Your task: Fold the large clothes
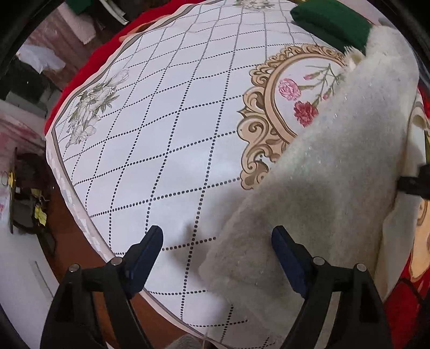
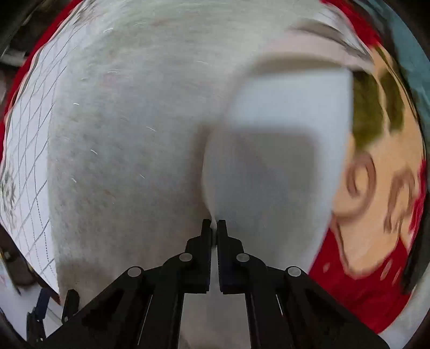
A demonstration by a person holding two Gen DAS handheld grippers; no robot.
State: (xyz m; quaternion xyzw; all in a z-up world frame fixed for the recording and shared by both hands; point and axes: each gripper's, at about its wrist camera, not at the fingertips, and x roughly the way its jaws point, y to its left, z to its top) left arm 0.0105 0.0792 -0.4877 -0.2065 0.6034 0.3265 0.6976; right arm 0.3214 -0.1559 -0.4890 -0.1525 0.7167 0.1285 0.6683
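Observation:
A fluffy cream-white garment (image 1: 336, 161) lies along the right side of the table. Its near corner sits between the fingers of my left gripper (image 1: 217, 239), which hangs open just above it; neither pad presses on the fleece. In the blurred right wrist view the same garment (image 2: 121, 161) fills the frame, with a smoother white panel (image 2: 282, 120) on its right. My right gripper (image 2: 213, 225) is shut, pinching a thin ridge of that white fabric between its tips. It also shows as a dark shape, the right gripper (image 1: 416, 182), at the left wrist view's right edge.
The table carries a white cloth (image 1: 161, 134) with a dotted diamond grid and a flower medallion. A folded green cloth (image 1: 330, 21) lies at the far end. A red cartoon-print fabric (image 2: 376, 188) lies under the garment on the right. Past the table's left edge are floor and clutter (image 1: 29, 198).

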